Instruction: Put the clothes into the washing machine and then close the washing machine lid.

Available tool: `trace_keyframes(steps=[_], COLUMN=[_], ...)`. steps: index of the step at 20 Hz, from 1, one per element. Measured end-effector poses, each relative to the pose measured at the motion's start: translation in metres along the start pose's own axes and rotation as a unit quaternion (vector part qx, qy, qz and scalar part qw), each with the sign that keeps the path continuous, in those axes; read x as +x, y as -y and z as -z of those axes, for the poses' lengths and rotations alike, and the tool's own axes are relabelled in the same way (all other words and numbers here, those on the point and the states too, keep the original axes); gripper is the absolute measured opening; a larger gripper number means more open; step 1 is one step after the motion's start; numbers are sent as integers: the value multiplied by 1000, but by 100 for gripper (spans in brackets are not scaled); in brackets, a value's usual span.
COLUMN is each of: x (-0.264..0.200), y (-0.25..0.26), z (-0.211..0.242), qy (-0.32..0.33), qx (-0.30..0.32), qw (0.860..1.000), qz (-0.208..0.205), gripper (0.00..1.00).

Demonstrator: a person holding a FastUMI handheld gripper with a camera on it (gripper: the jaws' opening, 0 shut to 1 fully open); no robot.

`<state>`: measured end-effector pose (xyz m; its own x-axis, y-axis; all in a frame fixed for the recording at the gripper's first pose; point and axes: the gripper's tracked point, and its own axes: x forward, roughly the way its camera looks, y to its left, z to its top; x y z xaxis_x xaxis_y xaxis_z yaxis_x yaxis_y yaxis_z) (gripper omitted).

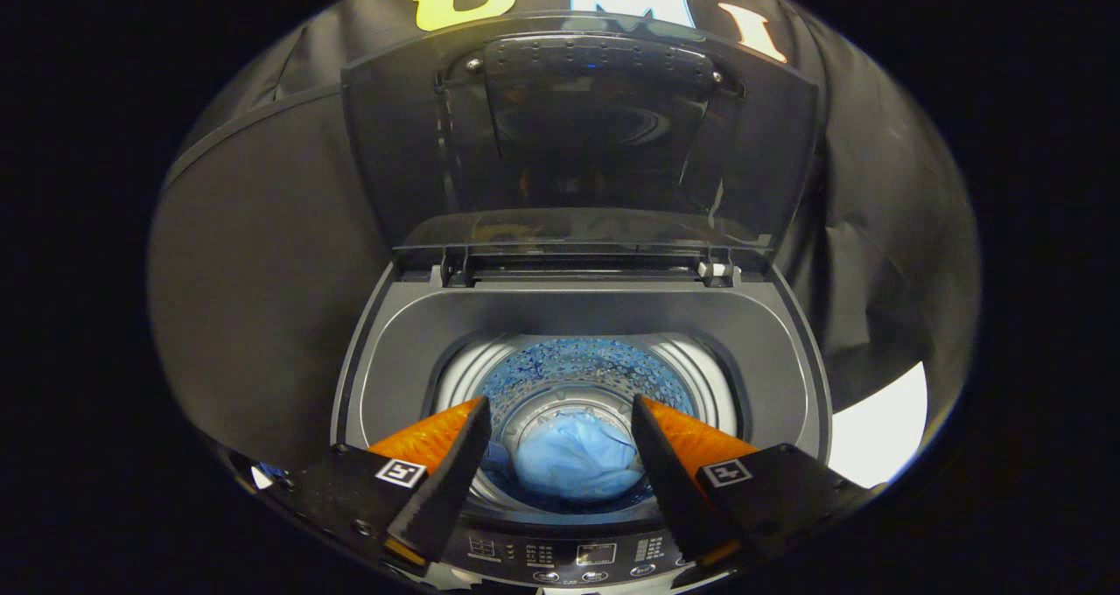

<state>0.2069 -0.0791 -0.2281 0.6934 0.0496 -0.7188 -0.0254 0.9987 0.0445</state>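
Now | claw (560, 455) wide open, gripping nothing, above the drum | blue clothes (577, 465) bunched low in washing machine (367, 376), beyond and between its fingers | soft, light, likely needs no regrasp | lid (582, 140) upright beyond; stiff, take its top edge

The booth was dim, the light falling from above into the washing machine (577, 315). The drum (604, 376) gleamed blue, the raised lid (582, 140) carried faint reflections, perhaps of the drum. Fisheye curvature bent the edges; focus stayed fairly sharp.
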Motion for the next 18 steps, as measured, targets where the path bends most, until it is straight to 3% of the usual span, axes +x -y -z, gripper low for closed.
trace_keyframes(steps=[5, 10, 18], x=[-9, -41, -106], y=[2, -1, -14], z=[-13, -74, -183], qy=[26, 126, 293], qx=[0, -1, -26], qw=[1000, 992, 956], qz=[6, -2, -4], gripper=[96, 96, 97])
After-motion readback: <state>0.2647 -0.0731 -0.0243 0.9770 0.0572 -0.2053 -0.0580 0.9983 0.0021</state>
